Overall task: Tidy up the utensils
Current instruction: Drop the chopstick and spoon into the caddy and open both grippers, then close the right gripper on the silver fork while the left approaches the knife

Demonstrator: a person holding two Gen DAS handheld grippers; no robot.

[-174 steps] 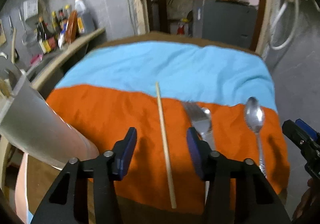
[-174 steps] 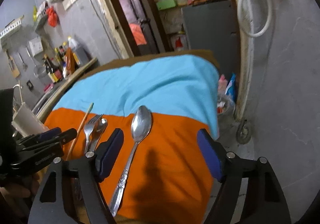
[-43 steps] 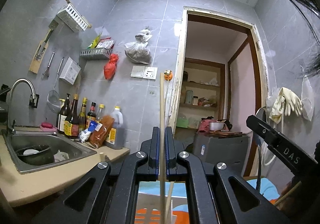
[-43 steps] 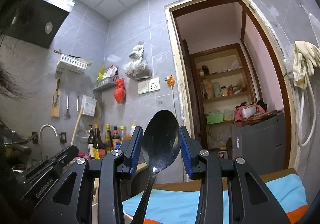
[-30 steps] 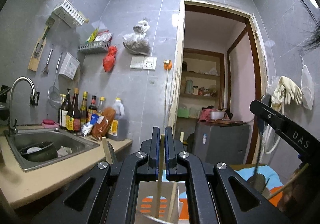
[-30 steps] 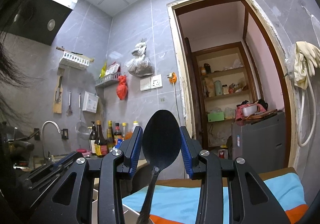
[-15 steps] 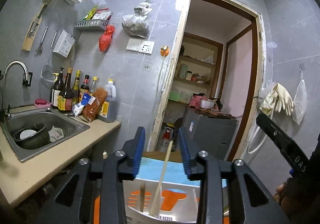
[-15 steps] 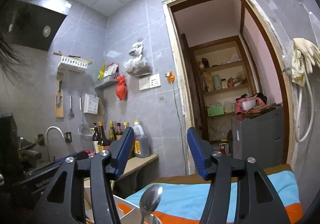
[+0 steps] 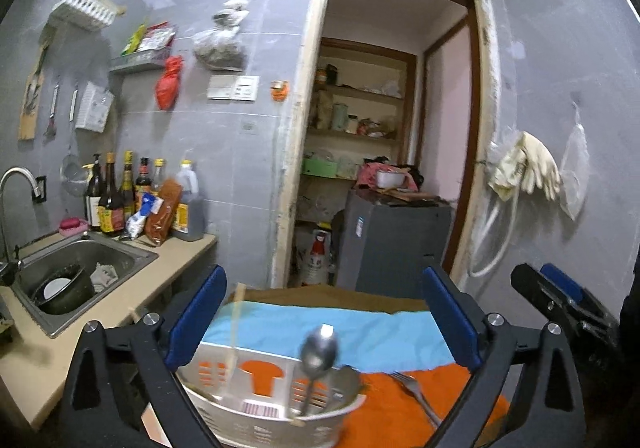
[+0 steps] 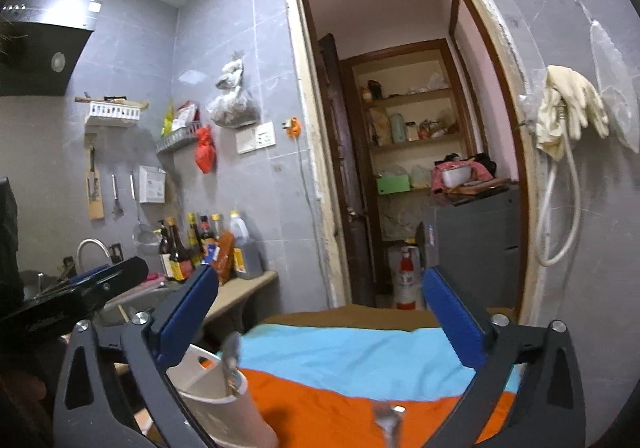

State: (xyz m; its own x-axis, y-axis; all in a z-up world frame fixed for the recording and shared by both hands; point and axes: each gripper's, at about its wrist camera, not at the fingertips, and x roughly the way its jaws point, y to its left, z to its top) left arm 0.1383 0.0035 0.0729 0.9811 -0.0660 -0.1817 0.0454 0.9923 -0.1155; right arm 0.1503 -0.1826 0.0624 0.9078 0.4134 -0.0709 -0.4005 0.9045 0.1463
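Near the bottom of the left wrist view, a white slotted utensil holder point(image 9: 256, 414) stands on the orange part of the cloth point(image 9: 384, 404), with the blue part of the cloth point(image 9: 360, 332) beyond it. A metal spoon point(image 9: 318, 352) stands in the holder, bowl up, leaning toward its right side. A wooden chopstick point(image 9: 235, 332), blurred, stands in the left part of the holder, nearly upright. A fork point(image 9: 414, 392) lies flat on the orange cloth just right of the holder, tines pointing far.

The left tool point(image 9: 320, 332) hangs above the holder with its jaws opening, already spread very wide; nothing is pressed between its blue pads point(image 9: 196, 322), and the spoon and chopstick stand free in the gap. The right tool point(image 10: 320, 326) has its jaws opening too, also spread wide and gripping nothing. In the right wrist view the holder point(image 10: 208, 396) sits at lower left, partly behind the tool's left finger, with the spoon point(image 10: 231, 362) poking above its rim. A blurred metal piece point(image 10: 387, 422) shows at the near edge of the orange cloth; I cannot tell what it is.

Far left, a counter point(image 9: 132, 288) carries a steel sink point(image 9: 80, 268) and a row of bottles point(image 9: 120, 196). An open doorway point(image 9: 384, 128) stands behind the table.
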